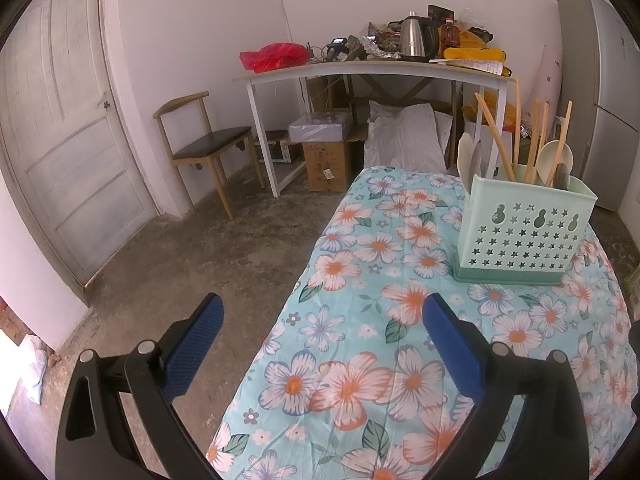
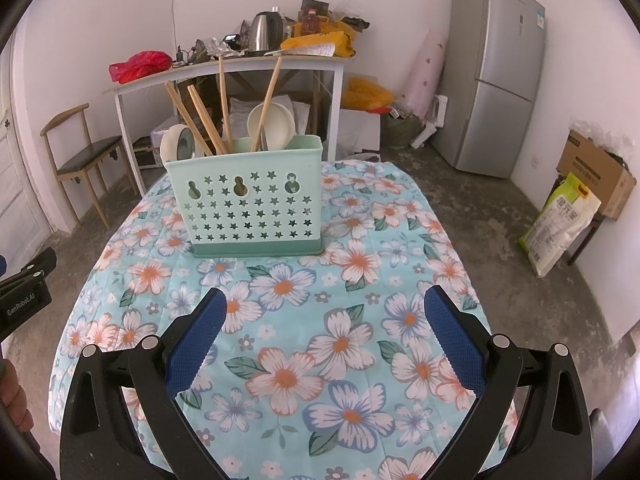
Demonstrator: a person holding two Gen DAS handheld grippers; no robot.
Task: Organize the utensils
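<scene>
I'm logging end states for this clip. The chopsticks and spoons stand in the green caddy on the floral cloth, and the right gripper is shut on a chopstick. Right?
Not quite. The right gripper is open and holds nothing, as the right wrist view shows. The chopsticks and spoons do stand in the green caddy on the floral cloth.

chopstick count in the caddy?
4 visible, all upright in the green caddy: two leaning left, one near-vertical at centre, one leaning right. More may be hidden behind the spoons.
</scene>
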